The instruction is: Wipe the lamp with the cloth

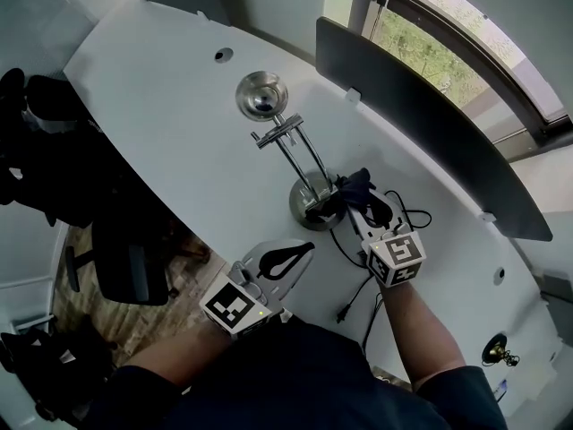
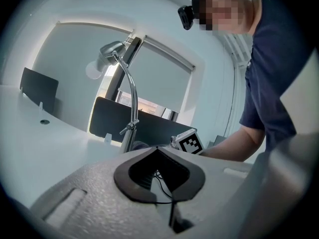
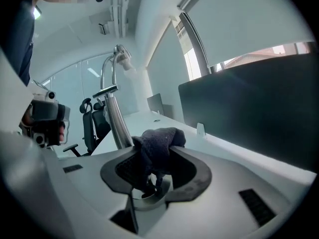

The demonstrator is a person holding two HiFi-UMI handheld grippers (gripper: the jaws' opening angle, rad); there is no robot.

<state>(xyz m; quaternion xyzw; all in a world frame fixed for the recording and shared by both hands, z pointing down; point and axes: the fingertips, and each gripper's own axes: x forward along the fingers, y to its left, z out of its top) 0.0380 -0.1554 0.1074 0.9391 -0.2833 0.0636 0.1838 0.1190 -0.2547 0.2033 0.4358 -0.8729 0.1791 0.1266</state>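
A chrome desk lamp stands on the white table, with its round head (image 1: 261, 95) far from me and its base (image 1: 304, 206) close to me. My right gripper (image 1: 347, 202) is shut on a dark cloth (image 1: 360, 184), which lies against the right side of the lamp's base. In the right gripper view the cloth (image 3: 157, 142) bunches between the jaws, beside the lamp pole (image 3: 114, 117). My left gripper (image 1: 310, 247) hovers shut and empty just in front of the base. The left gripper view has its pads closed tip to tip (image 2: 158, 150), with the lamp arm (image 2: 132, 96) beyond them.
A dark divider panel (image 1: 430, 119) runs along the table's far right side below the window. A black cable (image 1: 358, 285) trails from the lamp base toward me. An office chair (image 1: 125, 262) stands off the table's left edge. A cable hole (image 1: 223, 55) sits farther back.
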